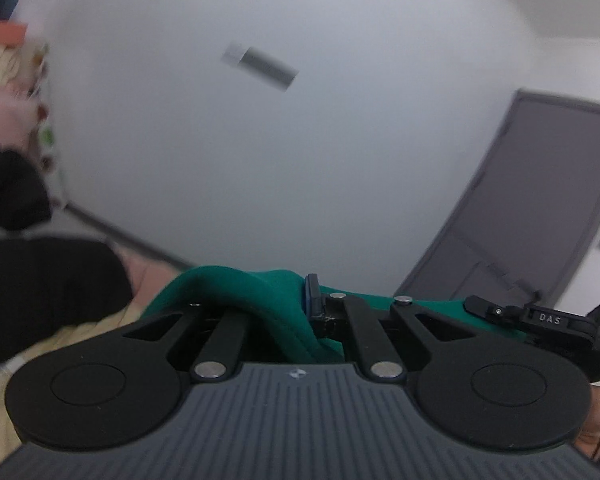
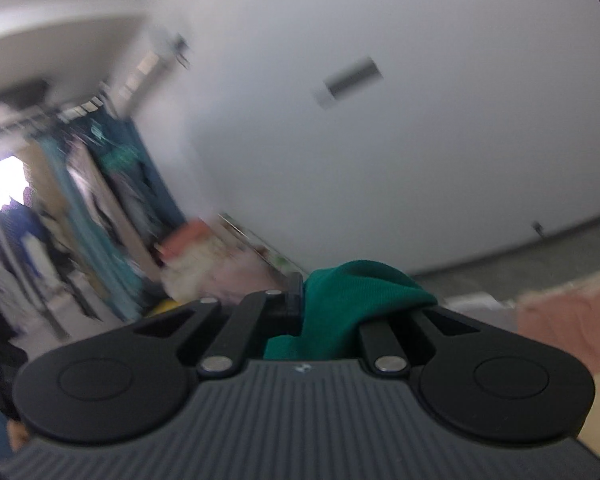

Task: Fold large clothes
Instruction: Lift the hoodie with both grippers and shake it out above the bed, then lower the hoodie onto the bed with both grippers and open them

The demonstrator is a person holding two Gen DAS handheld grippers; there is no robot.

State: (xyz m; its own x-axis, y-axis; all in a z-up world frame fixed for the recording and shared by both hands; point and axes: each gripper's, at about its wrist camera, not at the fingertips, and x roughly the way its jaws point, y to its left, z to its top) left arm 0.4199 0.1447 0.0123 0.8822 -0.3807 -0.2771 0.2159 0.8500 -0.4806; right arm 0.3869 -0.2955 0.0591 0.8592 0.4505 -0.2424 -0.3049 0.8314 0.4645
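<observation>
Clamping teal cloth in both tools: left gripper (image 1: 318,300) closed on a bunched fold of the green garment (image 1: 260,300), right gripper (image 2: 300,300) likewise pinched shut on its own bunch of the same fabric (image 2: 352,300). Stretching rightward from the left tool's jaws toward the other tool at the right edge (image 1: 540,318), so long axis apparently runs left to right between the two grips, held up well clear of the bed (image 2: 556,320). Pointing at the white wall (image 1: 300,140), grey door (image 1: 540,200) far right, clothes rack (image 2: 100,200) far left; neither hand clearly nearer; laying down flat probably next
</observation>
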